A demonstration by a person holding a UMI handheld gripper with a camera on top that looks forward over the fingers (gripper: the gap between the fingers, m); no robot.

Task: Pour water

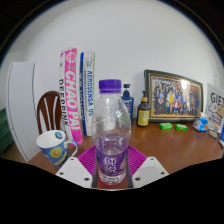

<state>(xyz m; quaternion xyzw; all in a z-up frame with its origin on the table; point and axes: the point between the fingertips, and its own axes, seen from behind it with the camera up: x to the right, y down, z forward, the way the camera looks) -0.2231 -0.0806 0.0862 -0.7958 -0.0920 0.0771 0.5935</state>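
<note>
A clear plastic water bottle with a purple cap and a purple label stands upright between my fingers and fills the middle of the gripper view. My gripper is shut on its lower body, with the magenta pads pressed against both sides. The bottle's base is hidden behind the fingers, so I cannot see whether it rests on the wooden table. Left of the fingers, a white mug with a blue and yellow pattern sits on the table with its mouth up.
Against the wall stand a pink box and books, a dark blue bottle, a small brown bottle and a framed photo. Two green items lie before the frame. A wooden chair is at the left.
</note>
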